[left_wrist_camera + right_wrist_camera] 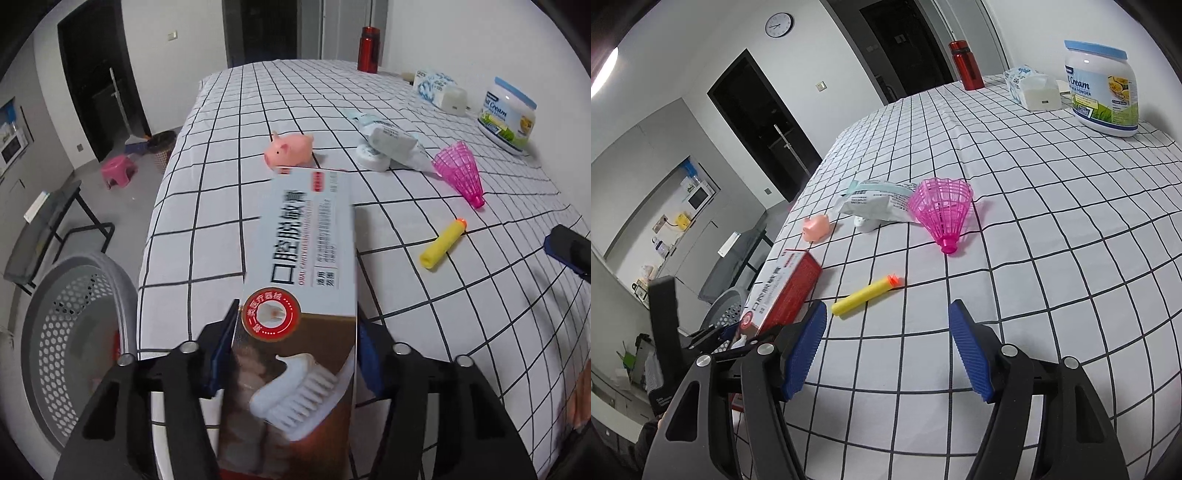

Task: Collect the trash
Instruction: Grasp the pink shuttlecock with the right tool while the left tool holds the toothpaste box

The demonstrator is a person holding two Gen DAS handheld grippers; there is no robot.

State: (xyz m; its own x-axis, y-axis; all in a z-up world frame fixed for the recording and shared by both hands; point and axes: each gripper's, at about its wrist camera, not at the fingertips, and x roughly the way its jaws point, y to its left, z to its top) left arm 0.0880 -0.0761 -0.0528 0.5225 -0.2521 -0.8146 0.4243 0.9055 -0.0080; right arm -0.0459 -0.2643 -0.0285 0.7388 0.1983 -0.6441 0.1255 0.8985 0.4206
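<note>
My left gripper (pixel 295 354) pinches the toothpaste box (pixel 306 266) over the table's edge (grey basket (pixel 74 332) to its left), while my right gripper (pixel 886 347) stands spread, empty.

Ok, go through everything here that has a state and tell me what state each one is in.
Left hand-held gripper: shut on the toothpaste box.
Toothpaste box: held, far end near the tablecloth.
Right hand-held gripper: open, empty.
Grey basket: beside the table, contents unclear.
Pink shuttlecock: tipped, lying on the cloth.
Yellow foam dart: lying flat.
Powder jar: upright, lid on.
Red bottle: upright, capped.
</note>
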